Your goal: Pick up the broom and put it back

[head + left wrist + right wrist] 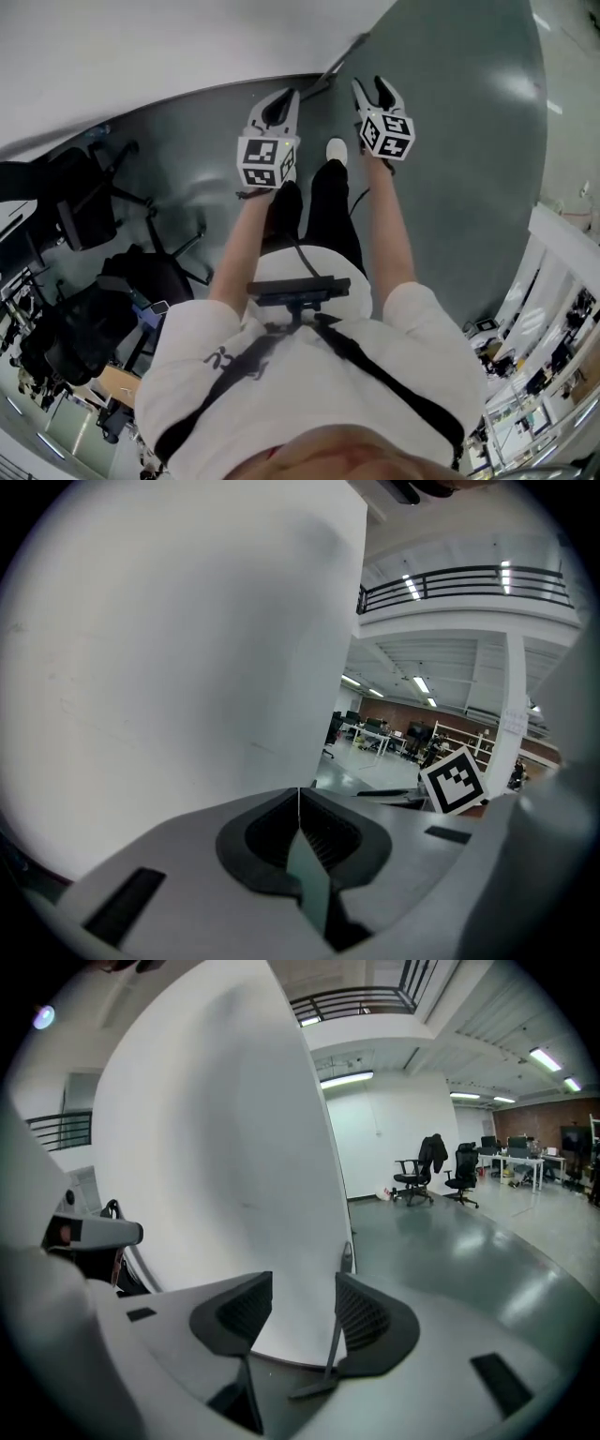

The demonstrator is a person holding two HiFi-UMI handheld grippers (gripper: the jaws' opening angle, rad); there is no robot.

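Observation:
The broom [335, 1335] leans upright against the white curved wall [216, 1147], a thin grey handle with a small head on the floor. In the head view the broom [342, 58] shows as a dark line at the wall's foot, just beyond both grippers. My right gripper [302, 1312] is open and raised above the floor. The handle shows in its gap, next to the right pad, farther off and not gripped. My left gripper [298, 803] is shut, its pads meeting with nothing between them. In the head view the left gripper [284, 97] and right gripper [373, 89] are held side by side.
Grey-green floor [450, 141] spreads to the right. Black office chairs [84, 206] crowd the left, and others [422, 1180] stand far off. A white railing [562, 244] borders the right. The person's shoe [336, 148] is below the grippers. The right gripper's marker cube [457, 780] shows in the left gripper view.

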